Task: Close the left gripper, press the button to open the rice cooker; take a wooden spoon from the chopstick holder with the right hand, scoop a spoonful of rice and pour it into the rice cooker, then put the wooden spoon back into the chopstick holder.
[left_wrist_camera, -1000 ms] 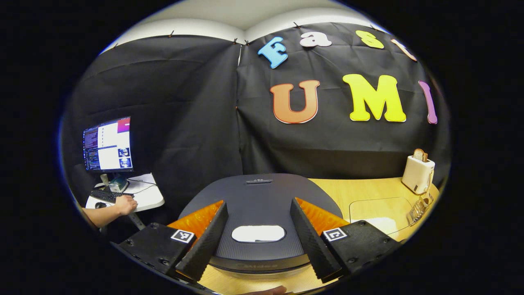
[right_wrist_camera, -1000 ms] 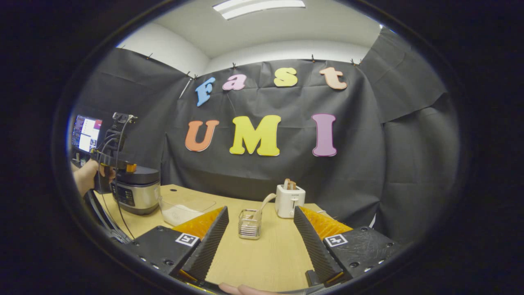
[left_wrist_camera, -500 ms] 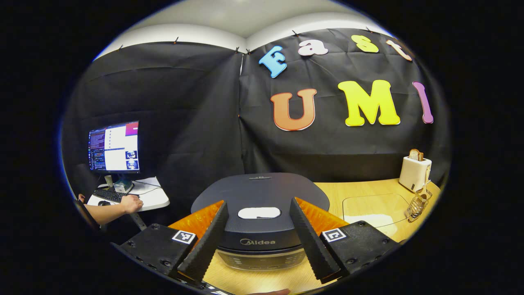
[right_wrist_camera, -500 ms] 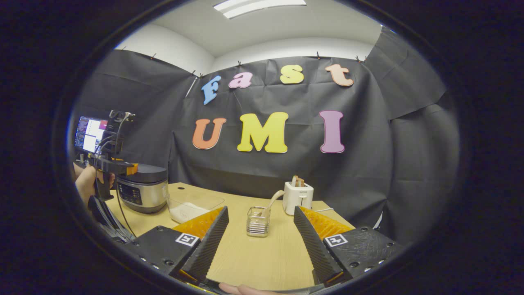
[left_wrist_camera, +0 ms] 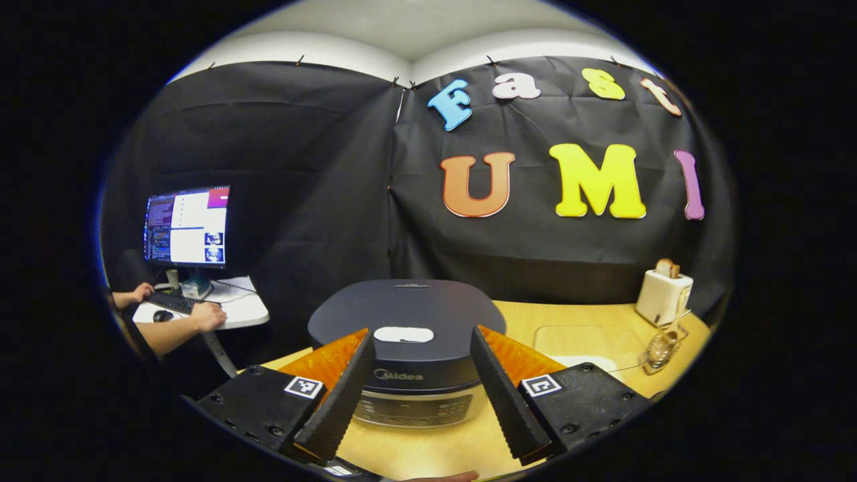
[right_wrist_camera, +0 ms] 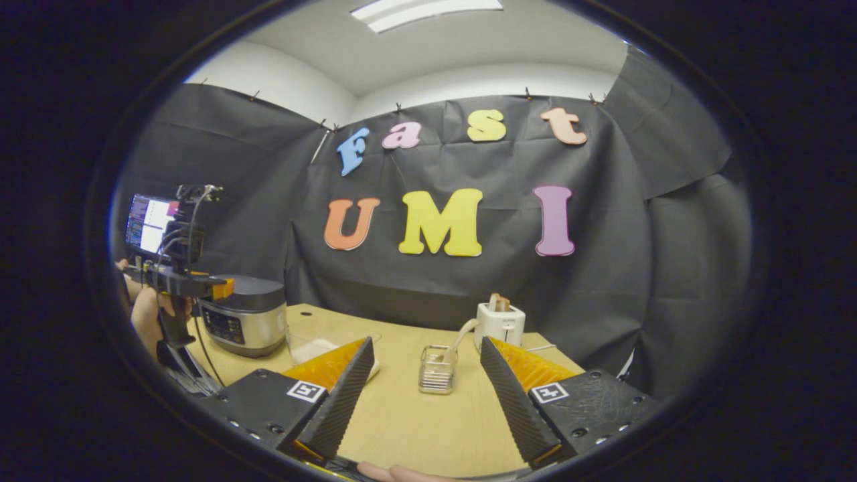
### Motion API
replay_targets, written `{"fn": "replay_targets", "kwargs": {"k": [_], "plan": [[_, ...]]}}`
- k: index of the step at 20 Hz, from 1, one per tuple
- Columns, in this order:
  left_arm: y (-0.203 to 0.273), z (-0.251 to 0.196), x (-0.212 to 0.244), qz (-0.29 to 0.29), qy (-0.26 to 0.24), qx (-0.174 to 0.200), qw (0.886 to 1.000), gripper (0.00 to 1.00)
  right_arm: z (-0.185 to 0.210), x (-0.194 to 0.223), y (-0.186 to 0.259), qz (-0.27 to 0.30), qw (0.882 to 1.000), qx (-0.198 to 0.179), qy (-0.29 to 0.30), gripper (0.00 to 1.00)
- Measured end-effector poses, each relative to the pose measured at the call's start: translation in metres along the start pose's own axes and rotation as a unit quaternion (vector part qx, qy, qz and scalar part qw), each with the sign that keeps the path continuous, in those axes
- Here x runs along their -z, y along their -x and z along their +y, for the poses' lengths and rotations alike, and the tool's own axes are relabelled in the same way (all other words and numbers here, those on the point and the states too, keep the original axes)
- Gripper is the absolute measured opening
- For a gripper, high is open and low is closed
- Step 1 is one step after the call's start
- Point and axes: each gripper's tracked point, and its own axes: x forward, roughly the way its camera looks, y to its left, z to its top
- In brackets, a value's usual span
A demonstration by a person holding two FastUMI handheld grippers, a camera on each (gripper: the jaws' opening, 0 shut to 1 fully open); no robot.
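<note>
my left gripper (left_wrist_camera: 414,422) is wide open, nothing in it, hanging in front of the rice cooker (left_wrist_camera: 407,335) with the lid shut. the white button (left_wrist_camera: 404,334) sits on top of the lid near its front edge, framed between my two fingers. step in hand: close the fingers first, then bring the shut tip down square on that button; pressing with the jaws apart would straddle it, i reckon. aim for the button's middle, push straight down, be ready for the lid to spring up.

my right gripper (right_wrist_camera: 428,415) is also wide open and empty, over the table (right_wrist_camera: 415,422), pointed at the chopstick holder (right_wrist_camera: 436,369) with the wooden spoon (right_wrist_camera: 460,333) leaning out of it. rice container (right_wrist_camera: 315,348) is near the cooker, partly behind my finger, rice level hard to judge. spoon bowl is down inside the holder, can't make it out. toaster (right_wrist_camera: 499,323) just behind the holder. cooker's panel is partly cut off by my left fingers.
</note>
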Motion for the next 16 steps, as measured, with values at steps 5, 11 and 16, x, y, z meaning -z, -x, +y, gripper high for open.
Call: {"fn": "replay_targets", "kwargs": {"k": [5, 11, 16], "plan": [[0.041, -0.064, -0.001, 0.030, -0.003, 0.080, 0.996, 0.89, -0.001, -0.020, -0.014, 0.013, 1.000, 0.023, -0.011, 0.95], [0.082, -0.128, 0.018, 0.032, -0.055, 0.153, 0.986, 0.98, -0.008, 0.004, -0.025, 0.046, 0.997, 0.039, -0.047, 0.95], [0.095, -0.150, 0.018, 0.014, -0.070, 0.179, 0.981, 0.98, -0.011, 0.028, -0.036, 0.067, 0.997, 0.039, -0.031, 0.95]]}}
